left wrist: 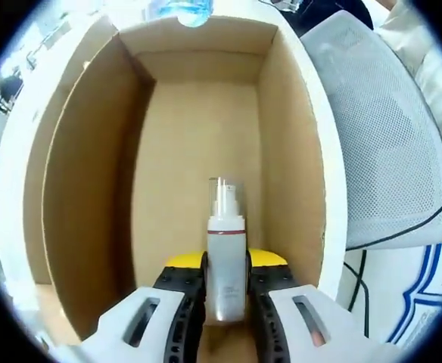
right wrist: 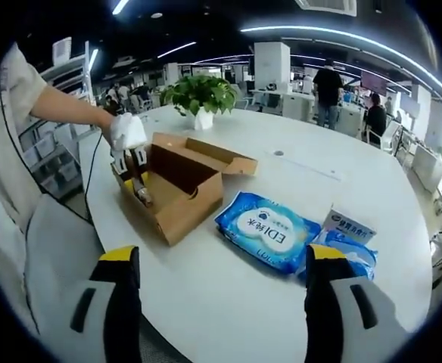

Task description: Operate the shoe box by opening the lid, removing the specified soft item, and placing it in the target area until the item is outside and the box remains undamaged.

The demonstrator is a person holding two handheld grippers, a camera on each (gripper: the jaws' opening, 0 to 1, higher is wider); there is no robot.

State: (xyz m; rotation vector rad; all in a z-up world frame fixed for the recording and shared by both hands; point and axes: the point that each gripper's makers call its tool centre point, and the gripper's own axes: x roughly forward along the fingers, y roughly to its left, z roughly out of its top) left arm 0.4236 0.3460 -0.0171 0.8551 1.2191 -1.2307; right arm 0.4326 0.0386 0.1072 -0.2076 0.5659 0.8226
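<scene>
The open cardboard shoe box (left wrist: pixel 85 174) surrounds my left gripper (left wrist: pixel 226 263), which reaches down inside it. Its jaws are shut on a small grey pump bottle (left wrist: pixel 226 234) with a clear cap and a dark red band, held upright above the box floor. In the right gripper view the same box (right wrist: pixel 194 203) stands on the white table with its lid flapped back. A gloved hand holds the left gripper (right wrist: pixel 135 174) in it. A soft blue pack of wet wipes (right wrist: pixel 270 238) lies on the table right of the box. My right gripper (right wrist: pixel 222 261) hovers open over the near table edge.
A small blue-and-white carton (right wrist: pixel 350 223) and another blue pack (right wrist: pixel 351 255) lie right of the wipes. A potted plant (right wrist: pixel 198 94) stands behind the box. A grey mesh chair (left wrist: pixel 387 151) is beside the table. People stand far off in the office.
</scene>
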